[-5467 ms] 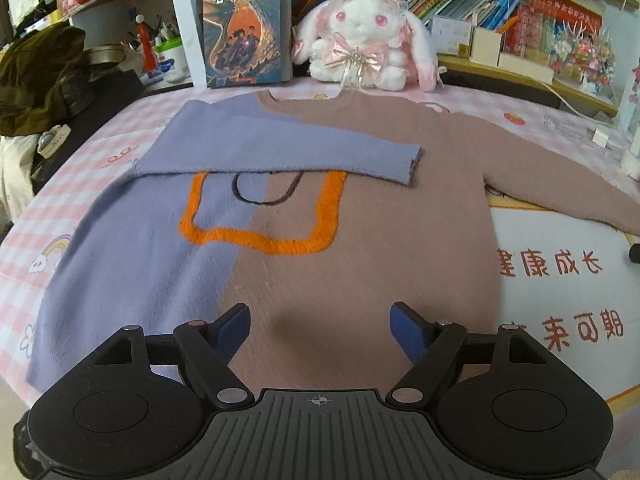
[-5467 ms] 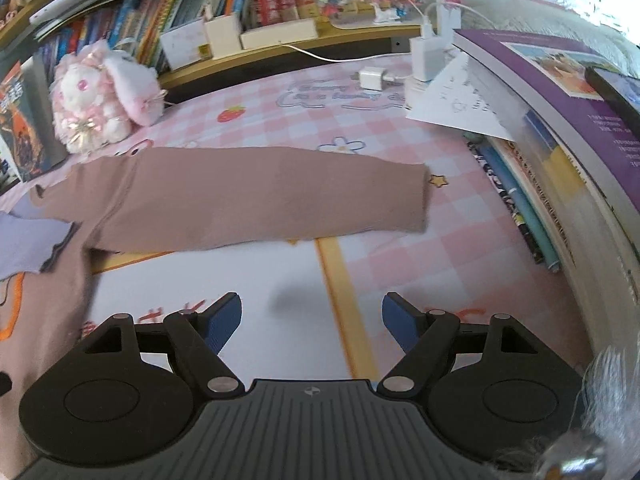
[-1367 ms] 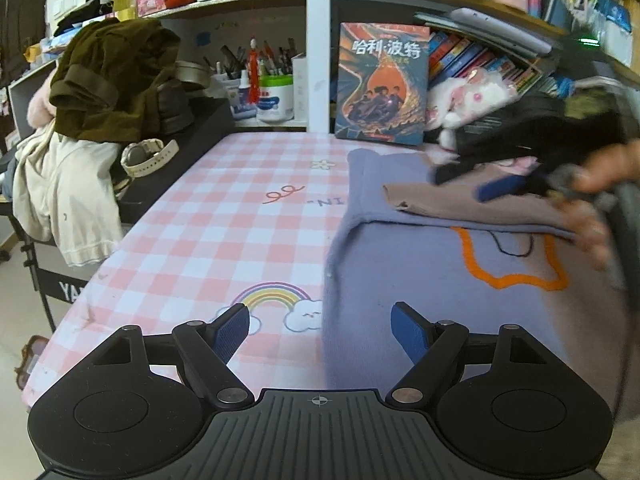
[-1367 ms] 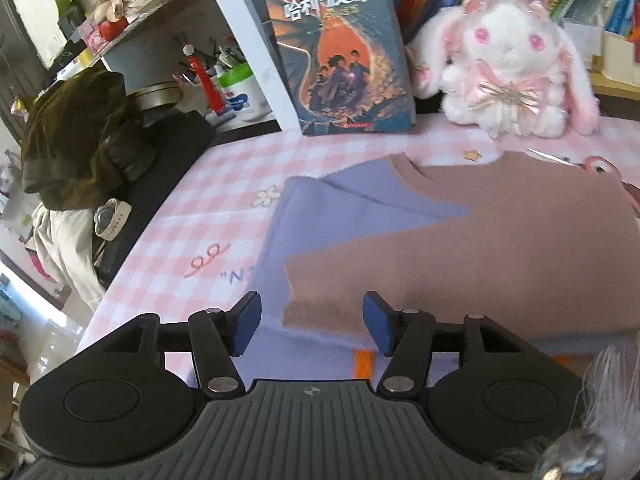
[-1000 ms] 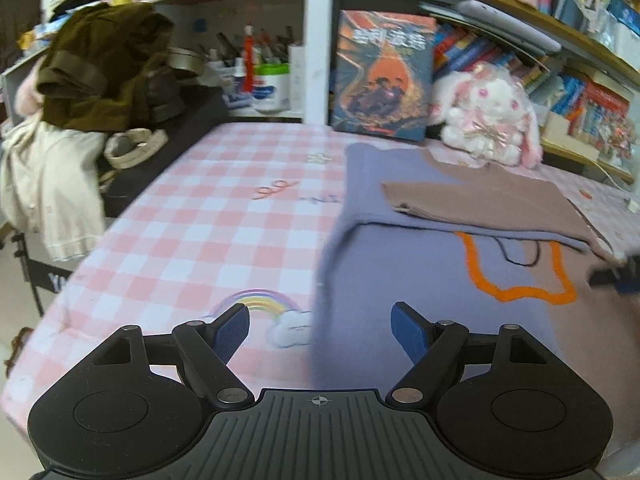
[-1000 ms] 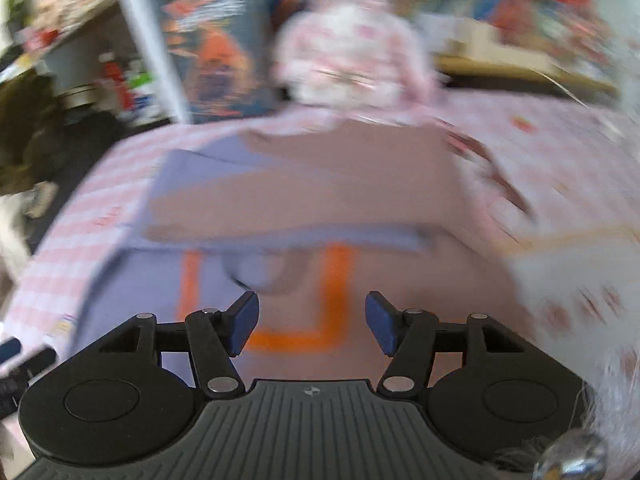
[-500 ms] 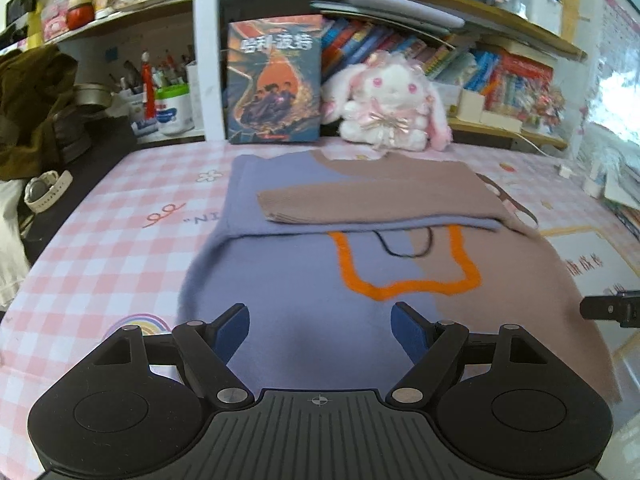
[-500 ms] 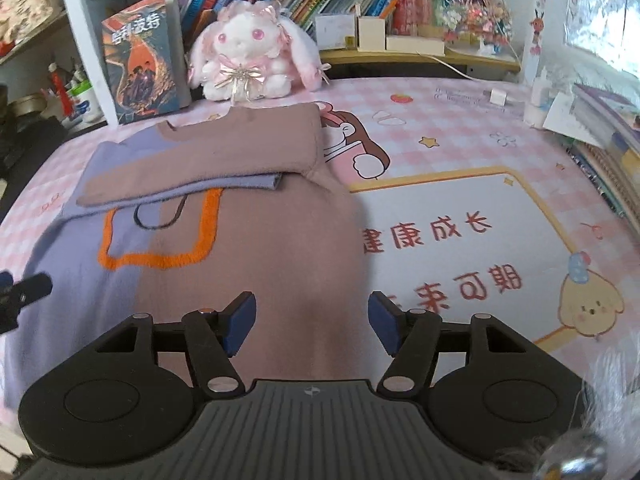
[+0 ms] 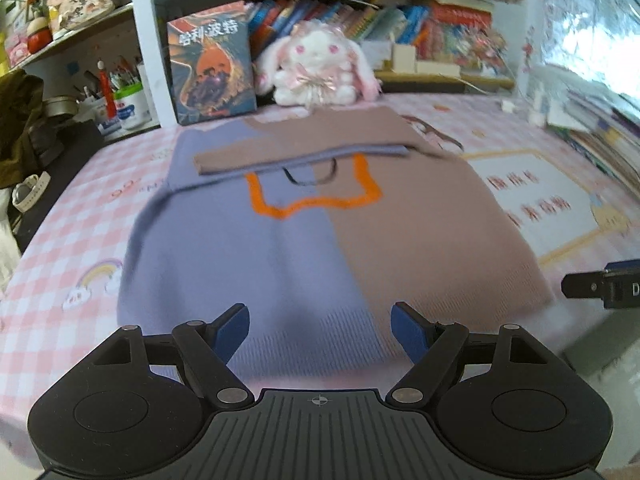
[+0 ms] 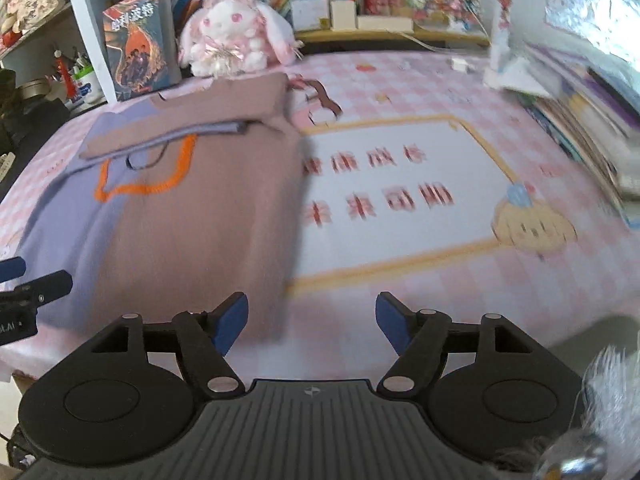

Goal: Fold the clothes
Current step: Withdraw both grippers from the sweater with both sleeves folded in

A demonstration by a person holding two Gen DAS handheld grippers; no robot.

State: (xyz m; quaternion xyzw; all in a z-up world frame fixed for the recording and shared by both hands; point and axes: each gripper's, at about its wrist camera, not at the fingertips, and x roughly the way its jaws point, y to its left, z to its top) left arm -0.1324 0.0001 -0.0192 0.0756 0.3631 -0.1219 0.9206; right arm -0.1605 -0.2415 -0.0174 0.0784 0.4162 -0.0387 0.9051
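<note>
A sweater [image 9: 320, 232], lavender on its left half and tan on its right with an orange outline on the chest, lies flat on the pink checked table. Both sleeves are folded across the chest [image 9: 304, 152]. My left gripper [image 9: 320, 330] hangs open over the lavender hem, nothing between its fingers. My right gripper [image 10: 310, 322] is over the hem's right corner [image 10: 264, 320]; its jaws are opening and hold nothing. The sweater [image 10: 188, 208] fills the left of the right wrist view. Each gripper shows at the edge of the other's view: right gripper [image 9: 604, 286], left gripper [image 10: 24, 296].
A white plush rabbit [image 9: 316, 68] and an upright book [image 9: 212, 68] stand behind the collar. A white mat with red characters [image 10: 400, 192] lies right of the sweater. Stacked books [image 10: 592, 112] line the right edge. Dark clothes [image 9: 20, 128] pile at the left. The table's near edge is close below both grippers.
Both grippers have swung from the folded sleeves back to the sweater's hem. The left moved right to face the hem squarely; the right slid to the hem's right corner and its jaws stand wider.
</note>
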